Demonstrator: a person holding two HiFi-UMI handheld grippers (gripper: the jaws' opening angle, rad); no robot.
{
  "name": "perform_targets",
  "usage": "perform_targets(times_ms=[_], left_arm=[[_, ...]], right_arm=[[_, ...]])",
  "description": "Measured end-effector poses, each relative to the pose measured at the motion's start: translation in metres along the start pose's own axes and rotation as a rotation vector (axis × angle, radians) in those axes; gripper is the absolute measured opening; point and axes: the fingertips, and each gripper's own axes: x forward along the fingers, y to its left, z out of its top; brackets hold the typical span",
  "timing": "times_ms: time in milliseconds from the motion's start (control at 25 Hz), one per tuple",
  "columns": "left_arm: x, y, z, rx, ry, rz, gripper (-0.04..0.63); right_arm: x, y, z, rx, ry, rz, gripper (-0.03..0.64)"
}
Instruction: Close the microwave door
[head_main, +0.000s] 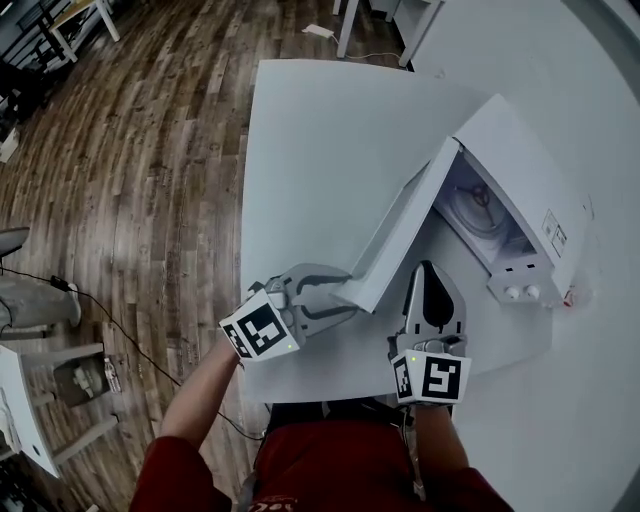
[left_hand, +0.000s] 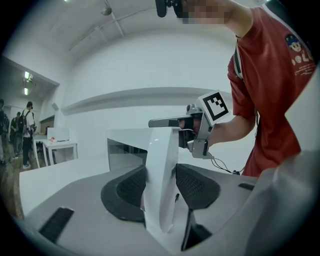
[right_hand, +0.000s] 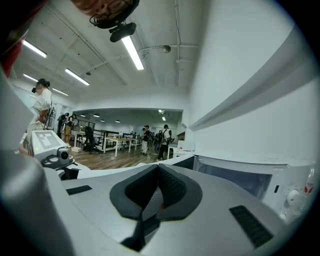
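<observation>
Right hand-held gripper (head_main: 428, 270) is hovering clenched and empty just beside the open microwave door (head_main: 400, 232), its jaws pressing together. Left hand-held gripper (head_main: 346, 293) is grasping that door's free edge, a pad pressing on each face. Beyond, the door is standing wide open from the microwave (head_main: 520, 165), which is sitting on the white tabletop (head_main: 320, 150).

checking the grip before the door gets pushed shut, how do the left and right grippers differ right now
The left gripper has its fingers clamped on the open microwave door at its free edge; the right gripper has its fingers together, empty. The left gripper angles across towards the door; the right gripper points straight ahead beside it. Both carry a marker cube.
</observation>
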Motion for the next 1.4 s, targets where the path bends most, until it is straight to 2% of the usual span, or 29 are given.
perform_targets(times_ms=[200, 400, 680, 1160, 1400], left_arm=[[0.010, -0.011, -0.005, 0.038, 0.038, -0.012, 0.189], [0.031, -0.027, -0.001, 0.073, 0.038, -0.035, 0.167], [0.059, -0.045, 0.008, 0.066, 0.022, -0.036, 0.161], [0.134, -0.077, 0.025, 0.065, 0.032, -0.035, 0.155], [0.172, -0.084, 0.032, 0.050, 0.024, 0.021, 0.150]], right_arm=[[-0.014, -0.014, 0.005, -0.012, -0.031, -0.070, 0.023], [-0.034, -0.037, 0.004, -0.003, -0.036, -0.142, 0.023], [-0.072, -0.077, -0.002, 0.017, -0.044, -0.230, 0.023], [-0.126, -0.157, -0.022, 0.067, -0.051, -0.305, 0.023], [-0.143, -0.190, -0.033, 0.077, -0.041, -0.325, 0.023]])
